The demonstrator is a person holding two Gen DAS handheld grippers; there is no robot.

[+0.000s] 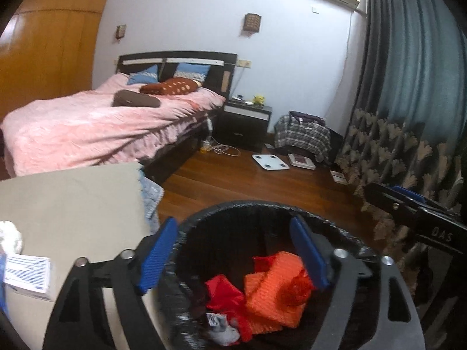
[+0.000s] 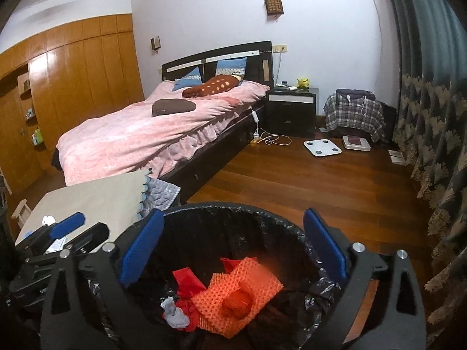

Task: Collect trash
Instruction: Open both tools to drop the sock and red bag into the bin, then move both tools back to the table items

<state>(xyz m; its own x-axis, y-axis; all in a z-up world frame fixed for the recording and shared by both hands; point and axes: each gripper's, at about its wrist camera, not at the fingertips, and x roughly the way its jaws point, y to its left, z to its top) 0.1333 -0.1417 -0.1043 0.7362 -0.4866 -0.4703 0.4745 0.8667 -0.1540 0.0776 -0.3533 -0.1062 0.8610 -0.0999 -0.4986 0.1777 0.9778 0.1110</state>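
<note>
The bin [image 2: 233, 213] runs off the bottom edge under both claws, so its base is out of sight. The left claw [image 2: 76, 227] is mostly lost in the dark corner of the right wrist view; whether its fingers are apart can't be told there. The box [image 1: 27, 274] left of the left claw has print too blurred to read, and the white lump [image 1: 10, 236] beyond it is cut off

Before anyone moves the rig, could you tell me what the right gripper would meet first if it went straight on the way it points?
Probably the far inner wall of the black-lined trash bin; the right gripper is open above its mouth, though depth is unclear.
</note>
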